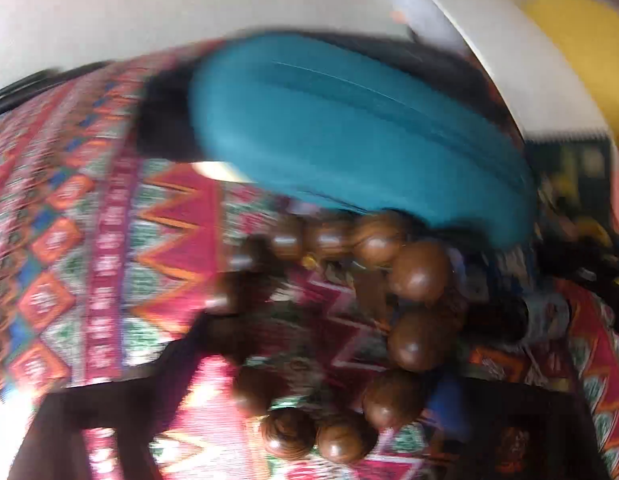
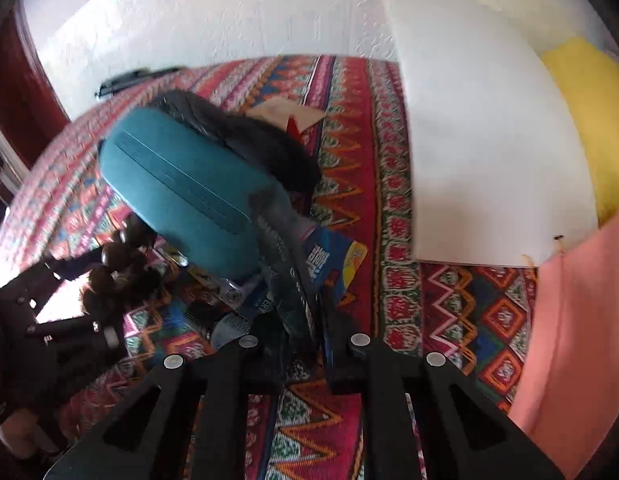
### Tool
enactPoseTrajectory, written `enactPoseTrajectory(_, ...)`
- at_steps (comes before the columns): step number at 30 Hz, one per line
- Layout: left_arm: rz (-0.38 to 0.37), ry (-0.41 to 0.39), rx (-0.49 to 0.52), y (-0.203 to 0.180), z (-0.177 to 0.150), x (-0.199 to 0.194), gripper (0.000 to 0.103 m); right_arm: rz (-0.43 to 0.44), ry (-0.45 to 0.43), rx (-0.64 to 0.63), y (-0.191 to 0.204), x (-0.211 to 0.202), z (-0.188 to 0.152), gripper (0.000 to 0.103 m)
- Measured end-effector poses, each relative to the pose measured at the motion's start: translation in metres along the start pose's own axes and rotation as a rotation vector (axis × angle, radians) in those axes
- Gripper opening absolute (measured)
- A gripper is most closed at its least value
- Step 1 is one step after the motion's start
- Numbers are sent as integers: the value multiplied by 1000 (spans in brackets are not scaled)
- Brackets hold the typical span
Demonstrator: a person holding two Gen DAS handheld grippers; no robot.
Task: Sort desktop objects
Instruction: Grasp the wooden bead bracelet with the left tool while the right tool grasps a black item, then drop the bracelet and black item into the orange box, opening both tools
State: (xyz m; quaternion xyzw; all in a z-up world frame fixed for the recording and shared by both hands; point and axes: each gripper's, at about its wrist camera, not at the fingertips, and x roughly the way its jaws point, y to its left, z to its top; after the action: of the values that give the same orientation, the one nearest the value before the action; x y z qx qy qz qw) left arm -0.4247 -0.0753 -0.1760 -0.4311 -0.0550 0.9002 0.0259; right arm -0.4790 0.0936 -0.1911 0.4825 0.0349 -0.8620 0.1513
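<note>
The right gripper (image 2: 305, 344) fingers are pinching a dark packet (image 2: 297, 280) beside the teal case (image 2: 181, 188) on the patterned tabletop (image 2: 349, 140). The left gripper (image 1: 329, 360) is carrying a wooden bead bracelet (image 1: 413, 276); its finger spread is lost in blur.

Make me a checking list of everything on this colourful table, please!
Surface: patterned red cloth, rumpled by nothing seen.
Job's things: teal case leaning on a black fuzzy item; wooden bead bracelet beside the case.
Clutter: blue packets and a paper scrap.
Grippers: left tool at the beads, grip blurred, cannot tell; right tool closed on a dark flat packet.
Cables: nothing seen.
Surroundings: white board, yellow cushion, pink cloth, white wall.
</note>
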Motion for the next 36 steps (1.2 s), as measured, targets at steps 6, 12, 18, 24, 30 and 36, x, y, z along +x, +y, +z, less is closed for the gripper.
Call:
enactPoseTrajectory(6, -60, -103, -97, 12, -19, -59, 18, 72, -132, 74, -10, -71, -8, 13)
enactPoseTrajectory(12, -96, -194, -11, -16, -31, -129, 18, 133, -259, 118, -15, -142, -19, 13)
enactPoseTrajectory(18, -125, -299, 73, -57, -32, -203, 18, 194, -386, 162, -20, -214, -29, 13)
enactPoseTrajectory(24, -182, -372, 137, -108, -29, -259, 18, 208, -475, 185, -38, -263, -48, 13)
enactPoseTrajectory(30, -257, -411, 209, -163, -21, -287, 18, 168, -582, 227, -74, -320, -72, 13)
enactPoseTrajectory(36, -340, -387, 282, -222, -18, -289, 18, 124, -640, 323, -127, -347, -91, 13)
